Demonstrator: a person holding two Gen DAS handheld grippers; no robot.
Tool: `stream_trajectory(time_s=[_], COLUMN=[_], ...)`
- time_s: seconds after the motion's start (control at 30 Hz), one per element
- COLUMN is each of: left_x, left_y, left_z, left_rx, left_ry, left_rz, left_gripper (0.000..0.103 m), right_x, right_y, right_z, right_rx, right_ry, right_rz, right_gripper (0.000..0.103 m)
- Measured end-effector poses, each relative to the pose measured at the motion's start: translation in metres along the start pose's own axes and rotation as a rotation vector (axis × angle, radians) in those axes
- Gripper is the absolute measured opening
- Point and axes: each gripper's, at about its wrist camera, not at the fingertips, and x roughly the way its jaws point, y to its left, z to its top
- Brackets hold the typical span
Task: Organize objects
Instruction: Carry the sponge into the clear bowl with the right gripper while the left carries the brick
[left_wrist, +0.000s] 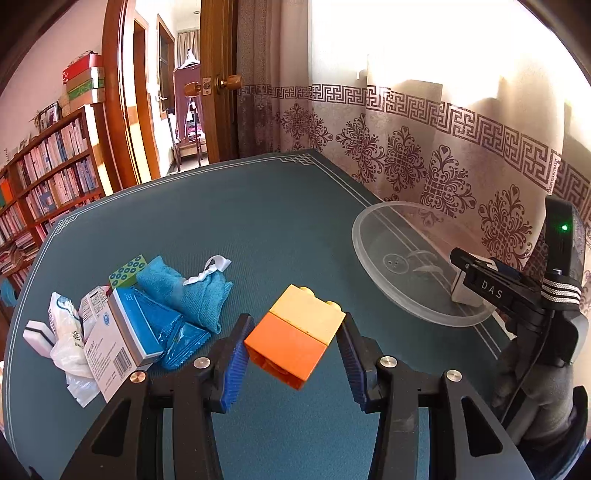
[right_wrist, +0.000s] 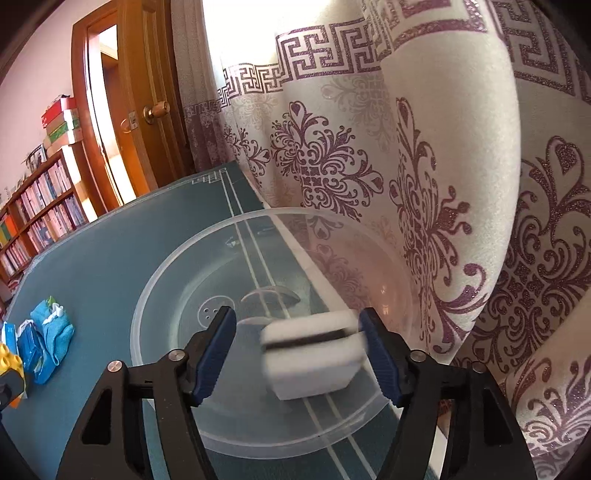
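An orange and yellow toy block (left_wrist: 291, 339) hangs tilted above the teal table, and my left gripper (left_wrist: 295, 325) is shut on its two sides. To the right lies a clear plastic bowl (left_wrist: 369, 236). Over that bowl (right_wrist: 166, 280) my right gripper (right_wrist: 295, 315) stands open. A white block with a dark stripe (right_wrist: 314, 354) is between its fingers, blurred, close to the right pad and apart from the left one. From the left wrist view the right gripper (left_wrist: 476, 280) reaches over the bowl's near rim with the white block (left_wrist: 461, 295) at its tip.
A pile lies at the table's left: a blue cloth (left_wrist: 192, 288), a white and blue box (left_wrist: 125, 332), a blue packet (left_wrist: 181, 339), a white bag (left_wrist: 70, 343), a green dotted block (left_wrist: 127, 271). A patterned curtain (right_wrist: 443, 184) hangs right behind the bowl. A bookshelf and a door stand beyond.
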Motion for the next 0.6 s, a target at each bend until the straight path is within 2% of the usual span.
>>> stream_trajectory(time_s=[0.17,0.6], left_x=[0.01,0.047], left_y=[-0.013,-0.056], left_z=[0.012,0.035], left_rx=[0.009,0.054], left_ry=[0.001,0.027], left_rz=[-0.027,-0.105], left_gripper=[0.049,0.049], right_x=[-0.012,-0.027], right_y=[-0.004,-0.02], right_z=[-0.002,-0.009], right_rx=[0.023,0.075], right_ry=[-0.07,-0.15], right_rz=[-0.036,-0.087], right_gripper=[0.073,0.073])
